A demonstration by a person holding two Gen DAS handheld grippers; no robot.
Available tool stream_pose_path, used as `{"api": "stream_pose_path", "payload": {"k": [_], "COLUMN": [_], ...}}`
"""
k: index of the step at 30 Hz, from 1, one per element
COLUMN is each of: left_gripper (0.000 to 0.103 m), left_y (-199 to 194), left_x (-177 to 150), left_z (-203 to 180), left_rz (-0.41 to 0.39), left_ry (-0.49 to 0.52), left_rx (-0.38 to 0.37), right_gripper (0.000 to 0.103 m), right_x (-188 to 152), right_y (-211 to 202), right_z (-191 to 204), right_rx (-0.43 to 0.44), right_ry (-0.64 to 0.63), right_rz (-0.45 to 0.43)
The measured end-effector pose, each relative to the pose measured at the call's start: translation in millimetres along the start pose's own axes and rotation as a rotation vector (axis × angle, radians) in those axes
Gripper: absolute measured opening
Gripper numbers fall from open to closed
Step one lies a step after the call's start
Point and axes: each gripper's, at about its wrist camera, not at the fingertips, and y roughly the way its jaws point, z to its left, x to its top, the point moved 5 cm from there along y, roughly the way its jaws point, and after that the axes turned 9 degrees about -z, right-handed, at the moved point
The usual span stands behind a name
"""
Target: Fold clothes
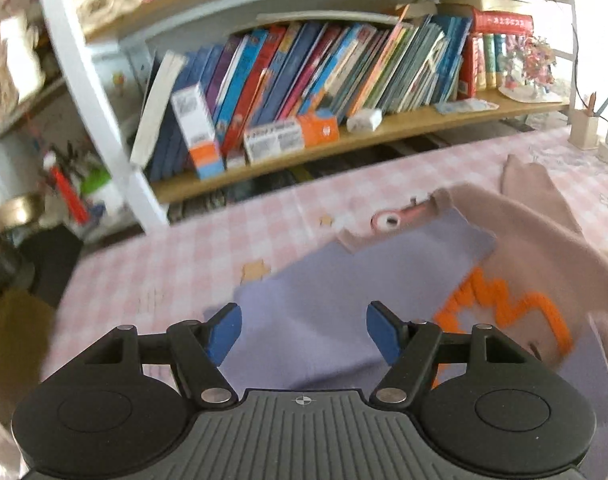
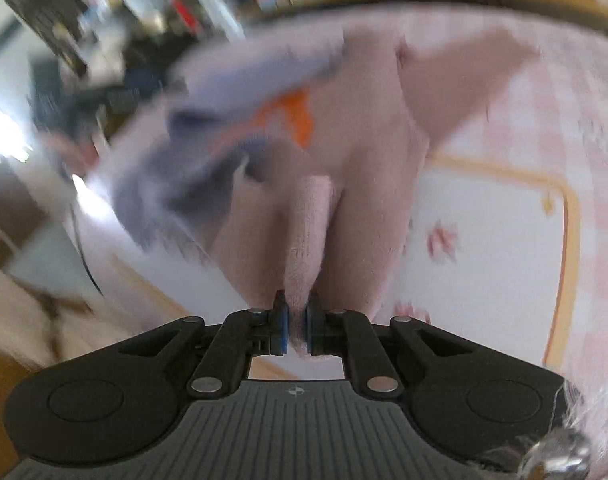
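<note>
A child's sweater (image 1: 343,300) lies on the pink checked tablecloth (image 1: 184,248). It has a lavender body, dusty pink sleeves and an orange knitted motif (image 1: 503,304). My left gripper (image 1: 304,330) is open and empty, just above the lavender part. My right gripper (image 2: 297,326) is shut on a pink edge of the sweater (image 2: 343,168) and holds it lifted off the table, so the fabric hangs in folds ahead of it. The right wrist view is blurred by motion.
A bookshelf (image 1: 343,136) full of leaning books stands behind the table. A pen holder (image 1: 583,128) and small containers sit at the far right. Cluttered shelves (image 1: 32,152) are at the left. The tablecloth shows a yellow-bordered white panel (image 2: 495,248) at the right.
</note>
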Motion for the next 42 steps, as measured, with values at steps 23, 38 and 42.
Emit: {"api": "stream_pose_path", "payload": {"k": [23,38,42], "left_gripper": [0.006,0.005,0.005], "left_y": [110.3,-93.9,-99.2], "left_x": [12.3,-10.2,-25.9], "left_z": [-128.5,218.1,242.9], "left_rz": [0.047,-0.074,-0.028], "left_ry": [0.395,-0.271,-0.276], "left_rx": [-0.099,0.531,0.589], "right_gripper": [0.05,0.042,0.023], "right_x": [68.4,127.2,136.2], "right_y": [-3.1,97.3,106.4], "right_z": [-66.8,-146.6,-142.9], "right_rx": [-0.254,-0.54,-0.553], "right_ry": [0.067,0.026,0.015], "right_rz": [-0.207,-0.107,-0.119]}}
